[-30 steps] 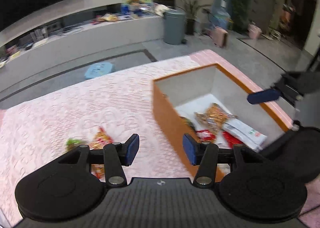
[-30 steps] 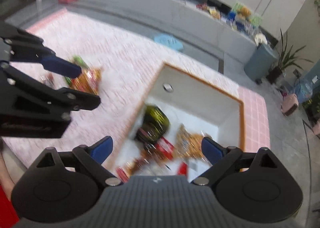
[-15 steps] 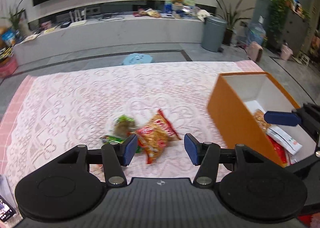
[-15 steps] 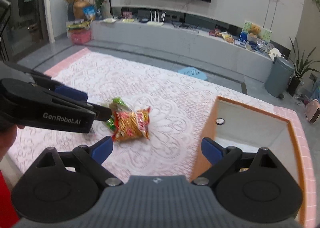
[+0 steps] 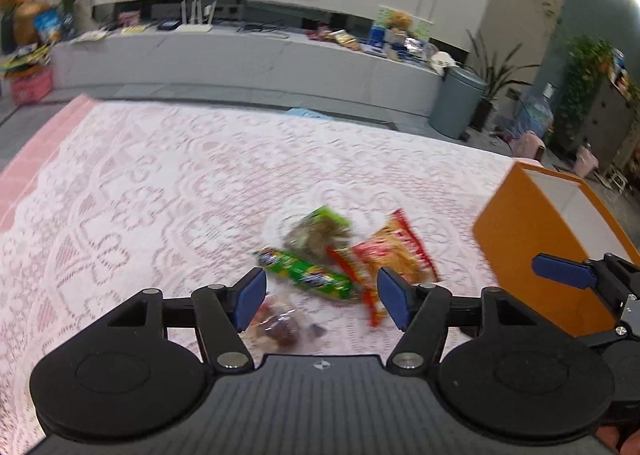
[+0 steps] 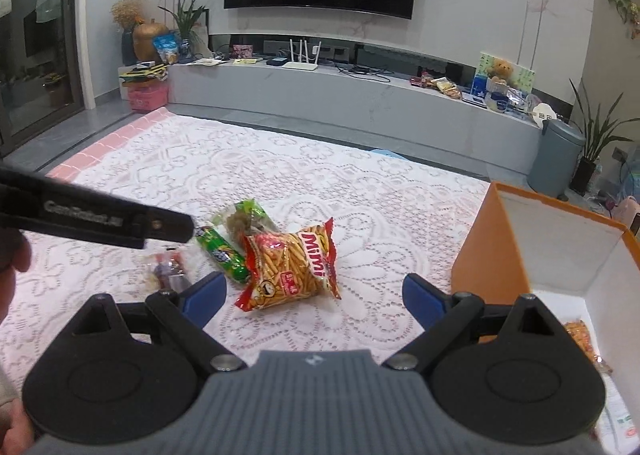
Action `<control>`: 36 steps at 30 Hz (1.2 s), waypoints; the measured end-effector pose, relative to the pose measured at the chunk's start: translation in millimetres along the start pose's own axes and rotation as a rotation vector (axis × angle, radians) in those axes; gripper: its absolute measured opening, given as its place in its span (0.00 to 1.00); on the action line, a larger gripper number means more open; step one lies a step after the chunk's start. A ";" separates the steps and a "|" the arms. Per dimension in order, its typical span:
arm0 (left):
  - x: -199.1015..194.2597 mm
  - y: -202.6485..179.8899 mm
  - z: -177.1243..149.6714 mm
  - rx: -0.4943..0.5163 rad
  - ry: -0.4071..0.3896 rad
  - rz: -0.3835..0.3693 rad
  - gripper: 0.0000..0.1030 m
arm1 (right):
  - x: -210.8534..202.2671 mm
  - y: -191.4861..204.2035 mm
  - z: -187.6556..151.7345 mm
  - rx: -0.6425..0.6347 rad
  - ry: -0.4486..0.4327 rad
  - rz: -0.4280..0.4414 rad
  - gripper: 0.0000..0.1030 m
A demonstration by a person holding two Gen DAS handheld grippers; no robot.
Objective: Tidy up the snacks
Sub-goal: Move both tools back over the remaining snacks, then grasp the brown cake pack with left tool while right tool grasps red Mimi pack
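Partly done: some packets already inside orange box (image 6: 492, 255) at right. Left on lace cloth (image 6: 360, 195), near centre: Mimi stick bag (image 6: 292, 267), green roll (image 6: 222, 255), green-topped pouch (image 6: 244, 217), clear candy pack (image 6: 168, 269), perhaps more. Left gripper (image 5: 320, 295) opening, empty; right gripper (image 6: 314, 295) spread wide, empty.

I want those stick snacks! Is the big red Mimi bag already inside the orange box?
No, the Mimi bag lies on the lace tablecloth, out in the open to the left of the orange box.
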State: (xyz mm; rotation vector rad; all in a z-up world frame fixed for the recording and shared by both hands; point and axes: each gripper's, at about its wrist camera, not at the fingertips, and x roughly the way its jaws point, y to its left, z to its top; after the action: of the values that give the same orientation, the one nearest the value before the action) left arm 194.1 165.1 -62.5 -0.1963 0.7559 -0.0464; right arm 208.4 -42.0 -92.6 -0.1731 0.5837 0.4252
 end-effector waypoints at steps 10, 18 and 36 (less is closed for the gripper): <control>22.1 11.6 -14.3 0.046 0.083 0.037 0.76 | 46.5 -5.6 -5.9 0.036 0.014 0.028 0.91; 37.2 23.9 -21.6 -0.087 0.143 0.049 0.75 | 67.1 -4.4 -4.3 0.020 0.006 0.050 0.92; 47.8 25.9 -20.2 -0.161 0.182 0.010 0.55 | 103.0 -4.0 -2.8 0.033 0.035 0.093 0.86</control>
State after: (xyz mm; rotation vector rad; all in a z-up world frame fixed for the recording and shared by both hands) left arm 214.3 181.9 -114.3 -0.3445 0.9431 0.0063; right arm 286.1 -11.4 -153.1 -0.1222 0.6346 0.5027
